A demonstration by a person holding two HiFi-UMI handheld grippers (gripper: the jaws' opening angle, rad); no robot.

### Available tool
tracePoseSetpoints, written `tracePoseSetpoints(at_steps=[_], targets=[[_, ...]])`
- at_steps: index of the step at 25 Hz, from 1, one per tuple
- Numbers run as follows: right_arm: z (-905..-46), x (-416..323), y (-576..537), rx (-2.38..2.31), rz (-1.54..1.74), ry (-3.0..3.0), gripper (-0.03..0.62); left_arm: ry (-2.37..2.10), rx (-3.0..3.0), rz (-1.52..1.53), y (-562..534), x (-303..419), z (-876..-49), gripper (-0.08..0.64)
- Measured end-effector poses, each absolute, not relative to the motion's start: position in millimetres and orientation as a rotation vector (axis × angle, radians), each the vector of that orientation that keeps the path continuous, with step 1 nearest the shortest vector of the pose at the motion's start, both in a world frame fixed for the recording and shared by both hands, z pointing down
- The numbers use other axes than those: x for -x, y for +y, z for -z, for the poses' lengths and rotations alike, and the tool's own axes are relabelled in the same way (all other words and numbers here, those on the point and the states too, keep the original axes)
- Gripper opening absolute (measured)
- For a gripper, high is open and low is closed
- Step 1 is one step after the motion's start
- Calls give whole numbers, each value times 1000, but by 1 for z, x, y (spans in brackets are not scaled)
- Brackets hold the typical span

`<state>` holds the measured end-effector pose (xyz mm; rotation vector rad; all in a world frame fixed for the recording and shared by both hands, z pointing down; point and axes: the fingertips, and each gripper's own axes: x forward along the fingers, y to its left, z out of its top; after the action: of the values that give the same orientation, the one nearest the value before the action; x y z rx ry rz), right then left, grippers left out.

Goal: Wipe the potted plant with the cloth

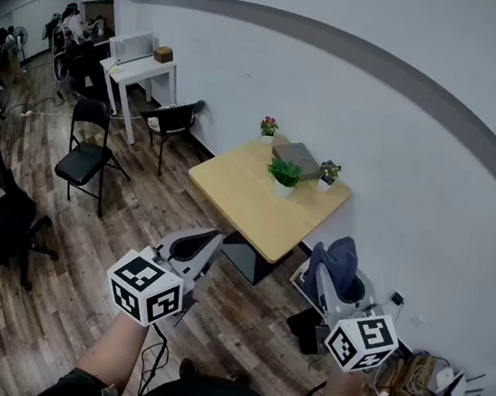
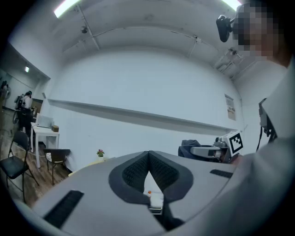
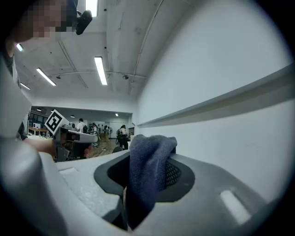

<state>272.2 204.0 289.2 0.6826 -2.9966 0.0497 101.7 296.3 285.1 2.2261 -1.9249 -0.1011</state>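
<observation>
Blue cloth [image 3: 146, 170] sits clamped in the right gripper [image 1: 337, 269] at lower right. The left gripper [image 2: 149, 171], lower left, is closed and empty. Farther off, mid-frame, the green potted plant [image 1: 285, 174] stands on the wooden worktop [image 1: 240, 191].
</observation>
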Motion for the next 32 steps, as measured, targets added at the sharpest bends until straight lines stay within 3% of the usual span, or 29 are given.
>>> tracePoseSetpoints(at_steps=[23, 32], targets=[[-293, -247, 218, -723, -125, -3007, 124, -1871, -2305, 26, 311, -91, -299, 2], [-296, -204, 231, -726, -101, -3038, 124, -1889, -2268, 153, 327, -35, -300, 2]])
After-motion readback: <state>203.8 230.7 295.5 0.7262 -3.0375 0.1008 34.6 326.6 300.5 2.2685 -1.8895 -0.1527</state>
